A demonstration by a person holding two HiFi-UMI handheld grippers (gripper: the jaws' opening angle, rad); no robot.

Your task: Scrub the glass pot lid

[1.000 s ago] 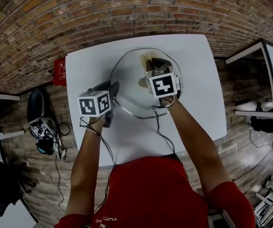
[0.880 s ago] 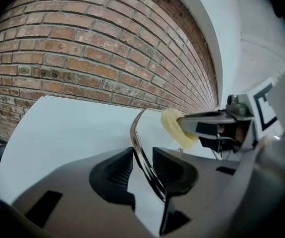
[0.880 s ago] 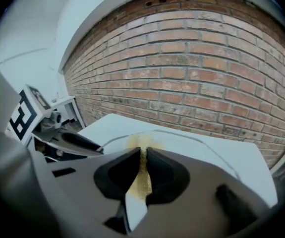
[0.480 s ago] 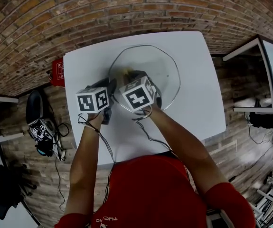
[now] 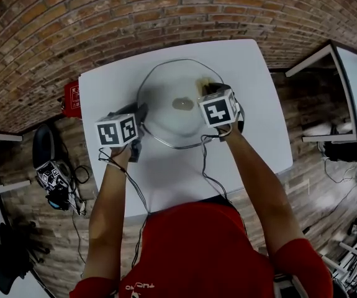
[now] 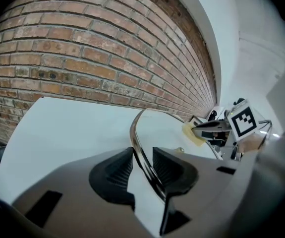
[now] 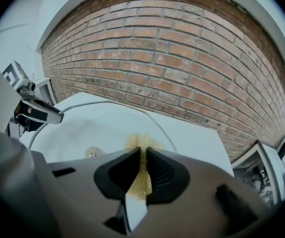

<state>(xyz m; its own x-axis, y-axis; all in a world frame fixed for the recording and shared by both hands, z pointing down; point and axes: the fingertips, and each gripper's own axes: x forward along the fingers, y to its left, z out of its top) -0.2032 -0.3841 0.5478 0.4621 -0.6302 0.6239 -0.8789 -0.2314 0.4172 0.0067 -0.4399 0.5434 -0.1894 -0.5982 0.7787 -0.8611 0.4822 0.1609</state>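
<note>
Lid: round glass pot lid with metal rim (image 5: 161, 98) — on the white table (image 5: 253, 141).
Left gripper (image 6: 142, 158): 2 jaws clamped on the lid's rim.
Right gripper (image 7: 141, 165): jaws pinching a thin yellow sponge (image 7: 139, 182) — its tip on the glass.

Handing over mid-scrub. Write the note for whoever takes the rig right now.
Left gripper: shut on the near-left rim of the glass pot lid, steadying it on the white table.
Right gripper: shut on the yellow sponge, which is pressed on the lid's far-right part, right of the centre knob.
Done: lid gripped, sponge on the glass.
Left: work the sponge over the rest of the glass. How much is already clean cannot be told.
</note>
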